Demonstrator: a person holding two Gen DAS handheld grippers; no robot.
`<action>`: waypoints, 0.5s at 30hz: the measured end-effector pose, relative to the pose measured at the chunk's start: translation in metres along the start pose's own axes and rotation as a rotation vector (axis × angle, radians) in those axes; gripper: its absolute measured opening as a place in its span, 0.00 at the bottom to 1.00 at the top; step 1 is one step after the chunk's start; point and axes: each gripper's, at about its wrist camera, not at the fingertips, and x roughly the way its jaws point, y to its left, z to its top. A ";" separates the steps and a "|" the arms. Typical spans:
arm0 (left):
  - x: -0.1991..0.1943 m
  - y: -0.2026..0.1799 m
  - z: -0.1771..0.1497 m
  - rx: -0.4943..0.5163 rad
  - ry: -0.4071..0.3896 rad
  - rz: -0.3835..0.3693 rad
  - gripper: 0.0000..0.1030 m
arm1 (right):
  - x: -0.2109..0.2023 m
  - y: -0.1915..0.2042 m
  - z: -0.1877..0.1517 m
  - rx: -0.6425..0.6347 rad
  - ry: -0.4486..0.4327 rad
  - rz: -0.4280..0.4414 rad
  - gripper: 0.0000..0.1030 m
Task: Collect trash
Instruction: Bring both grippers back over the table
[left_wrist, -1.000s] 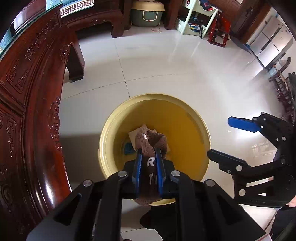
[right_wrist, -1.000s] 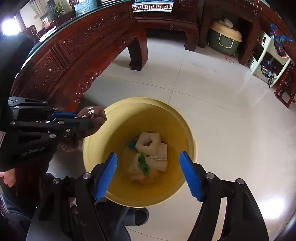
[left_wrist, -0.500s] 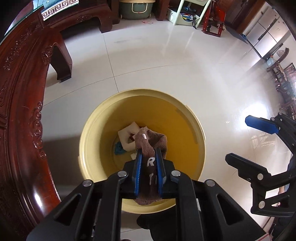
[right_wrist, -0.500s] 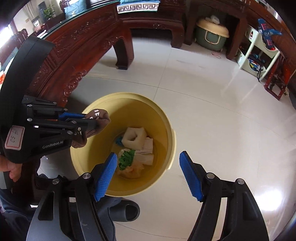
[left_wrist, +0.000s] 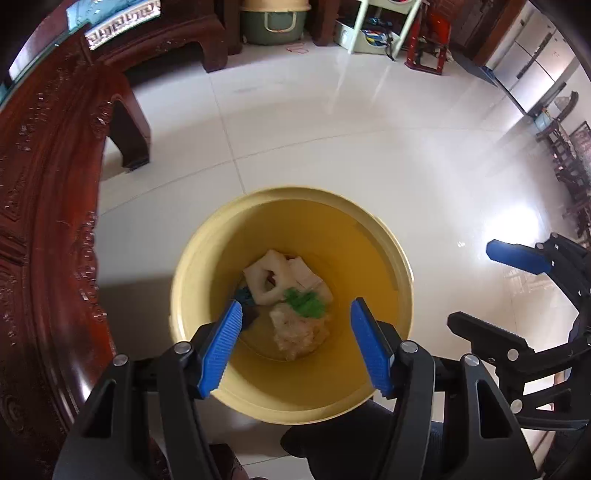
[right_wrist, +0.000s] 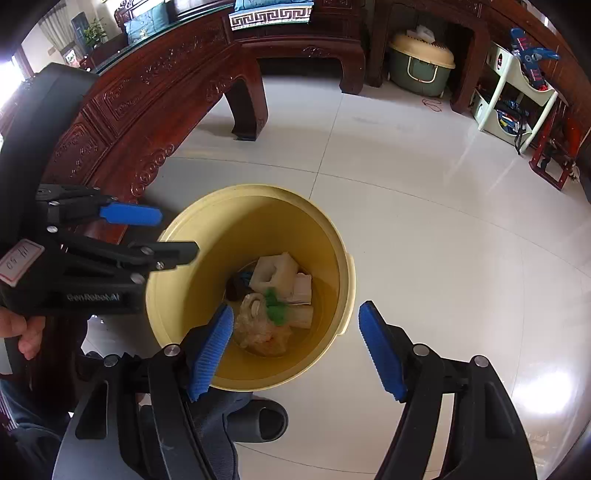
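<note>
The left tool (left_wrist: 295, 341) hangs over the yellow bucket (left_wrist: 384, 236), pointing steeply down; its jaws are opening and nothing sits between the blue pads. The right tool (right_wrist: 295, 347) hovers beside it over the bucket's near rim, jaws spread and empty. The bucket stands on the white tiled floor (right_wrist: 424, 206), near the carved dark-wood furniture (right_wrist: 147, 92). At the bucket's bottom lies the trash: a white foam block (right_wrist: 275, 273) with a hole, a green scrap (right_wrist: 277, 306), a crumpled pale bag (right_wrist: 258, 328), a blue bit (left_wrist: 243, 295) and a dark brown piece (right_wrist: 234, 288) beside the foam. A dark slipper (right_wrist: 258, 421) shows beneath the bucket's near side.
</note>
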 end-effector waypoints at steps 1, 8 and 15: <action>-0.004 -0.001 0.000 0.008 -0.012 0.009 0.59 | -0.001 0.001 0.000 0.000 -0.002 -0.001 0.67; -0.030 0.008 -0.005 -0.007 -0.063 0.015 0.59 | -0.014 0.009 0.001 -0.002 -0.030 -0.004 0.67; -0.084 0.023 -0.020 -0.020 -0.181 0.031 0.59 | -0.044 0.037 0.009 -0.033 -0.092 -0.009 0.67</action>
